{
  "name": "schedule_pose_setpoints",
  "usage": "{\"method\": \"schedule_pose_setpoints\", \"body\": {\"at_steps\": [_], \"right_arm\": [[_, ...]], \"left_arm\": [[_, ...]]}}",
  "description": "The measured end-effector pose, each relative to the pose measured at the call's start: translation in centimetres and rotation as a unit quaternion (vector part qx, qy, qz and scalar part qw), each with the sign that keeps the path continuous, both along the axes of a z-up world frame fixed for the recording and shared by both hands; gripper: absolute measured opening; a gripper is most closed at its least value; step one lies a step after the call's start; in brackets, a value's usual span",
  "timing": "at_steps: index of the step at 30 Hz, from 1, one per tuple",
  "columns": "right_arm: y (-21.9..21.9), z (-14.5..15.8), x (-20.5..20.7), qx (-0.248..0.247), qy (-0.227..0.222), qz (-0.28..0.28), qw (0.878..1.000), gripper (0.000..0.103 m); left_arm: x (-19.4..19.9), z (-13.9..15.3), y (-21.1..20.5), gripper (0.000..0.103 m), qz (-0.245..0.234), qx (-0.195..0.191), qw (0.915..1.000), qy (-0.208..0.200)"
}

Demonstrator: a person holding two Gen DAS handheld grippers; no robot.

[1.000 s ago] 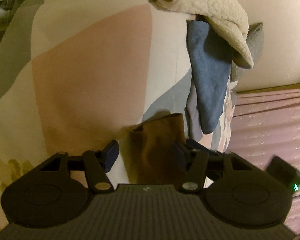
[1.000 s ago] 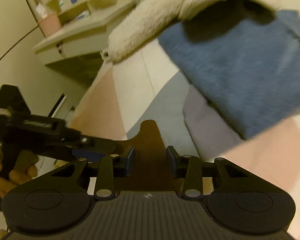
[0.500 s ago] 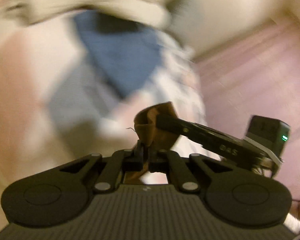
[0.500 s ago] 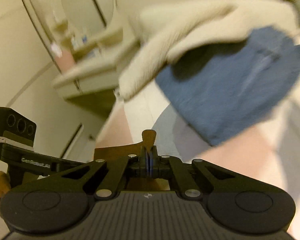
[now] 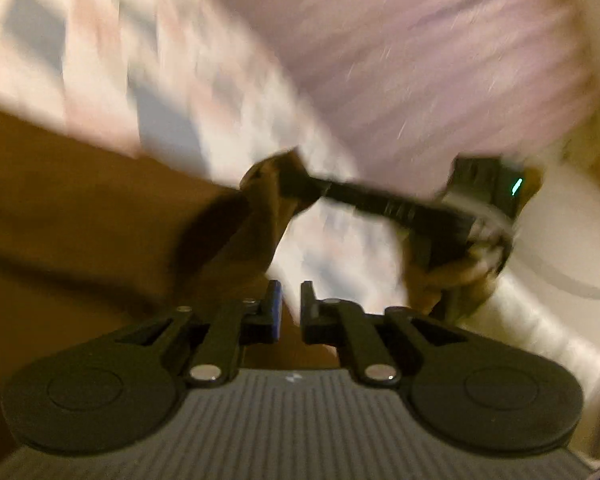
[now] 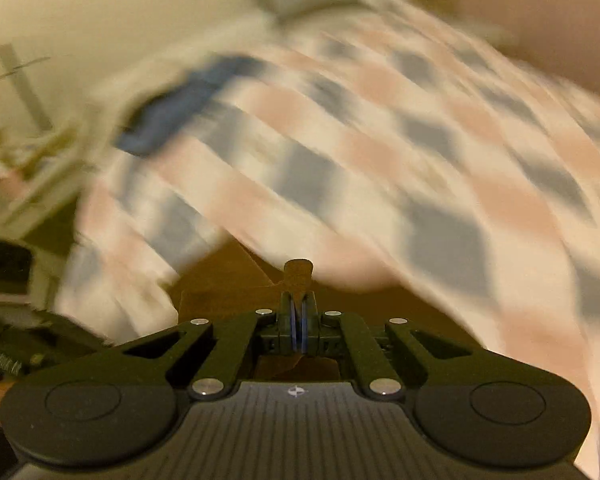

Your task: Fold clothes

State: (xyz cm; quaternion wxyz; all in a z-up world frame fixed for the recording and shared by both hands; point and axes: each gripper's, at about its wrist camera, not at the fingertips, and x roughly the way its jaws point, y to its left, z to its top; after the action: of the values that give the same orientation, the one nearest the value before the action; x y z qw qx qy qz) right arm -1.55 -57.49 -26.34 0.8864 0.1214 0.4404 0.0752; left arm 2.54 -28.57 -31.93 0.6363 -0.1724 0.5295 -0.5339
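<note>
Against the earlier frames, both views are now heavily blurred; the left gripper (image 5: 288,312) is opening, its pads apart with brown garment (image 5: 80,220) behind the gap, spreading toward 9 o'clock over the checkered bedcover (image 5: 100,60). Only the left view shows the right gripper (image 5: 296,184) gripping a garment corner at 12 o'clock. Only the right view shows that gripper (image 6: 299,320) opening yet still pinching a brown fold (image 6: 298,274), and a blue garment (image 6: 180,108) at 10 o'clock.

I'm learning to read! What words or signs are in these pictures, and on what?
Nothing is readable.
Pale lettering along the left gripper's side: too blurred.
Pale lettering along the right gripper's side: too blurred.
Small white mark on each grey body: no letters.
Both jaws are opening; brown cloth shows between the right ones, unclear for the left.
</note>
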Motion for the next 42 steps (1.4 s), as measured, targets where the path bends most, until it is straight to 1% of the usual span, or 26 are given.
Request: {"method": "schedule_pose_setpoints", "body": {"at_steps": [1,2,3,5,7,8,10,11,12,14,16,18,19,22,25,27,28,29,31,34,36,37,38,39,41,42], "right_arm": [[-1.5,-2.2,-1.7,-0.005,0.022,-0.033,0.999,0.021],[-2.9,-4.4,-3.4,-0.01,0.043,-0.068,0.997,0.038],[-3.9,-6.3,-4.9,-0.014,0.06,-0.103,0.993,0.04],[-5.3,-8.7,-7.6,-0.009,0.079,-0.178,0.981,0.04],[-6.0,-9.3,-10.6,0.026,0.055,-0.246,0.967,0.04],[-5.9,-9.4,-12.0,0.055,0.035,-0.283,0.957,0.04],[-5.2,-9.4,-14.5,0.122,-0.006,-0.345,0.93,0.043],[-4.6,-9.4,-15.4,0.146,-0.025,-0.366,0.919,0.049],[-4.1,-9.5,-15.8,0.154,-0.031,-0.378,0.912,0.052],[-3.2,-10.0,-15.5,0.155,-0.033,-0.381,0.911,0.052],[-3.1,-10.7,-14.7,0.14,-0.026,-0.38,0.914,0.052],[-3.4,-12.0,-13.8,0.147,-0.014,-0.387,0.91,0.05],[-3.5,-12.6,-13.5,0.153,-0.007,-0.389,0.909,0.048],[-2.9,-14.2,-12.7,0.138,0.016,-0.395,0.908,0.043],[-2.0,-14.8,-12.7,0.143,0.024,-0.391,0.909,0.041],[-1.7,-14.9,-12.7,0.16,0.016,-0.387,0.908,0.022],[-1.8,-14.9,-12.7,0.168,0.009,-0.388,0.906,0.021],[-1.9,-14.9,-12.7,0.176,0.003,-0.391,0.904,0.021],[-2.6,-15.1,-12.8,0.196,-0.006,-0.404,0.893,0.023],[-3.0,-15.9,-12.8,0.209,0.004,-0.432,0.877,0.027],[-2.5,-15.5,-12.8,0.207,-0.005,-0.433,0.877,0.043],[-2.1,-15.3,-12.6,0.201,-0.005,-0.432,0.879,0.044],[-1.6,-15.2,-12.1,0.182,0.004,-0.427,0.885,0.033],[-1.3,-15.2,-11.8,0.168,0.013,-0.425,0.889,0.012],[-1.1,-15.1,-11.6,0.159,0.021,-0.433,0.887,0.01],[-1.1,-14.7,-12.0,0.16,0.013,-0.443,0.882,0.009]], "left_arm": [[-1.7,-1.8,-1.7,0.008,-0.018,0.031,0.9993,0.007],[-3.4,-3.4,-3.1,0.008,-0.034,0.066,0.9972,0.009],[-4.7,-4.5,-3.8,0.008,-0.044,0.105,0.9935,-0.004],[-6.2,-5.1,-4.1,0.008,-0.063,0.156,0.9849,-0.043],[-6.4,-4.4,-3.9,0.01,-0.071,0.185,0.9763,-0.087],[-6.3,-3.9,-3.8,0.014,-0.072,0.195,0.9722,-0.107],[-5.2,-2.9,-3.7,0.016,-0.07,0.203,0.9657,-0.145],[-4.6,-2.5,-3.7,0.019,-0.069,0.204,0.9629,-0.163],[-4.1,-2.2,-3.9,0.022,-0.069,0.204,0.9603,-0.178],[-2.6,-2.2,-4.5,0.022,-0.067,0.207,0.9565,-0.194],[-0.8,-2.2,-4.8,0.022,-0.064,0.213,0.953,-0.206],[0.2,-2.2,-4.8,0.022,-0.059,0.222,0.9505,-0.21],[0.8,-2.3,-4.9,0.022,-0.056,0.222,0.951,-0.207],[1.9,-2.1,-4.0,0.022,-0.052,0.223,0.9528,-0.2],[2.6,-2.6,-3.9,0.022,-0.054,0.227,0.953,-0.194],[3.0,-2.9,-3.8,0.022,-0.059,0.227,0.953,-0.192],[3.2,-3.0,-3.7,0.022,-0.061,0.227,0.953,-0.192],[3.4,-3.1,-3.6,0.022,-0.061,0.226,0.9533,-0.191],[3.9,-3.3,-3.3,0.022,-0.057,0.225,0.9548,-0.186],[4.6,-3.5,-2.6,0.022,-0.048,0.225,0.9572,-0.176],[5.0,-3.6,-2.0,0.022,-0.041,0.225,0.9585,-0.171],[5.1,-3.6,-1.8,0.022,-0.04,0.224,0.9585,-0.172],[5.2,-3.6,-1.5,0.022,-0.038,0.224,0.9585,-0.172],[5.3,-3.6,-1.3,0.022,-0.037,0.225,0.9582,-0.173],[5.6,-3.6,-0.8,0.022,-0.034,0.228,0.9576,-0.173],[5.7,-3.5,-0.6,0.022,-0.033,0.228,0.9573,-0.174]]}}
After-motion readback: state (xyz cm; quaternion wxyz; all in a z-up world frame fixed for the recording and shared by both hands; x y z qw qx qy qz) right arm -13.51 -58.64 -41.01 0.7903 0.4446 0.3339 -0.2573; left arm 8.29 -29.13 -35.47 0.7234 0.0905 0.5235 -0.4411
